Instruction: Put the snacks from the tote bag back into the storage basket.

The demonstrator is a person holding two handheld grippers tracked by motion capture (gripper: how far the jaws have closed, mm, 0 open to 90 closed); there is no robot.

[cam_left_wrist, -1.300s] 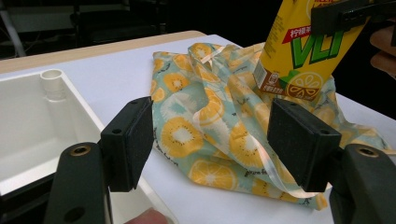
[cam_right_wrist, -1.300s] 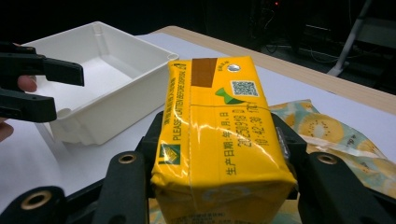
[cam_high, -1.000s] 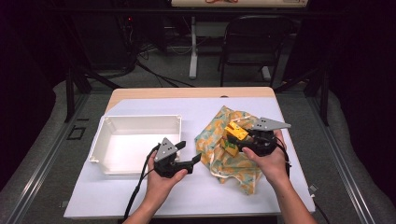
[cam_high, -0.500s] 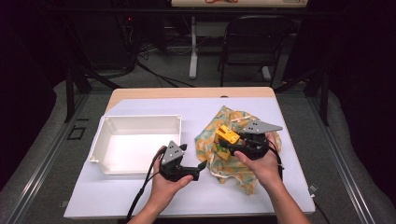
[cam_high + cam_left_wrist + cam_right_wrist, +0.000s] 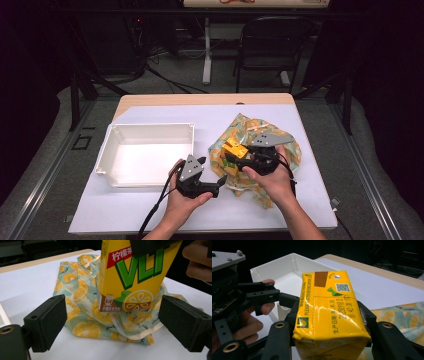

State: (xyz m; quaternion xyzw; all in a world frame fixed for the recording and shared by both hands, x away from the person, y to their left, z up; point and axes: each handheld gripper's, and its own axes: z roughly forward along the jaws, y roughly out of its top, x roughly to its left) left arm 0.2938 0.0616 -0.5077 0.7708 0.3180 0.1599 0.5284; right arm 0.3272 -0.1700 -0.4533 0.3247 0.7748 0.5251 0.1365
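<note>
right gripper (image 5: 231, 161) | holds yellow carton (image 5: 234, 151) (above patterned cloth (image 5: 260, 137)) | white tray (image 5: 145, 152) left

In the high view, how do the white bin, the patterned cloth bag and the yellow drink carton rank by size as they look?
1. white bin, largest
2. patterned cloth bag, partly hidden by the right hand, so the gap is unsure
3. yellow drink carton, clearly smallest

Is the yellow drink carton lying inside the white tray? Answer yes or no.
No: the yellow drink carton is clamped in the right tongs above the patterned cloth bag, apart from the white tray.
</note>
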